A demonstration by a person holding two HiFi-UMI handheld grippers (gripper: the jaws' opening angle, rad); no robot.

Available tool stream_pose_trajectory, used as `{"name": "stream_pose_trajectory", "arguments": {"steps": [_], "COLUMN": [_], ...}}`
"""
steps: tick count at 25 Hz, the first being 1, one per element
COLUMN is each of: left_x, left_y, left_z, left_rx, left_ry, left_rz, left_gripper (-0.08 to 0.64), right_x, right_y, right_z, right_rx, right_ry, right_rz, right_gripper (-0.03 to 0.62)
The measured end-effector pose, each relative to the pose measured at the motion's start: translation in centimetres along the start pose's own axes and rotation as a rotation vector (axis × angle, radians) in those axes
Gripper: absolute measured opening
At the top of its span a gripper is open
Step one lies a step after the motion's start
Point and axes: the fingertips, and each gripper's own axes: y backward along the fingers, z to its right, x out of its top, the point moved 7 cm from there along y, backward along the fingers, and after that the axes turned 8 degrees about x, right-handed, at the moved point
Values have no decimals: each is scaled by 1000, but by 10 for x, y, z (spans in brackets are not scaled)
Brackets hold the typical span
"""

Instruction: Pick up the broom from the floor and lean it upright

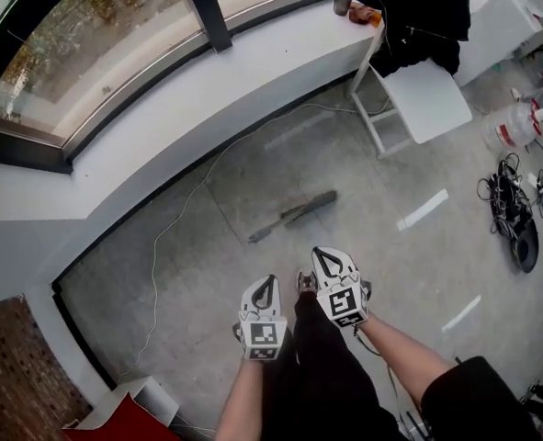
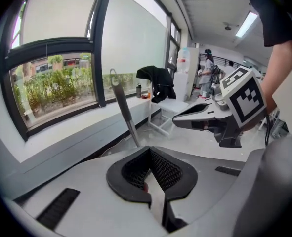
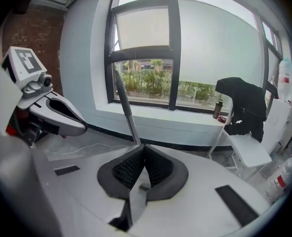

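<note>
A grey broom handle [image 2: 122, 102] with a darker upper part and a small loop at its end rises up and left from just past my left gripper's [image 2: 148, 149] closed tips. In the right gripper view the same handle [image 3: 126, 107] stands off the closed tips of my right gripper [image 3: 143, 146]. The lower part of the broom is hidden under the gripper bodies. In the head view both grippers, left [image 1: 265, 283] and right [image 1: 321, 252], hang side by side above the floor. A dark long shape [image 1: 294, 216] lies ahead of them; I cannot tell how it joins the handle.
A white folding chair [image 1: 427, 99] with a black jacket [image 1: 418, 16] stands at the back right by the curved window ledge [image 1: 207, 72]. A white cable [image 1: 175, 219] runs across the floor. Tangled cables [image 1: 514, 214] and water jugs [image 1: 510, 131] lie at the right.
</note>
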Motion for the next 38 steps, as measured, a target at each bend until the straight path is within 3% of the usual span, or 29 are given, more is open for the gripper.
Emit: {"name": "stream_pose_trajectory", "arguments": {"steps": [6, 11, 17, 23, 27, 33, 38], "left_x": [59, 84, 79, 78, 63, 51, 57], "left_y": [31, 74, 146, 227, 270, 299, 300], "left_z": [8, 4, -4, -7, -10, -2, 7], "left_rx": [-14, -7, -8, -4, -27, -60, -72], "left_ry": [8, 9, 34, 61, 6, 10, 17], "left_rz": [90, 168, 257, 390, 433, 450, 481], "left_gripper": [6, 6, 6, 6, 6, 6, 6], "right_x": [39, 75, 126, 149, 158, 153, 145], "right_y": [41, 79, 134, 194, 225, 250, 261], "right_z": [-8, -32, -88, -153, -198, -238, -240], "right_rx": [-49, -127, -168, -228, -260, -247, -285], "right_ry": [-16, 28, 54, 202, 235, 217, 207], "right_rz": [65, 113, 198, 252, 273, 307, 307], "right_gripper": [8, 8, 8, 8, 8, 8, 8]}}
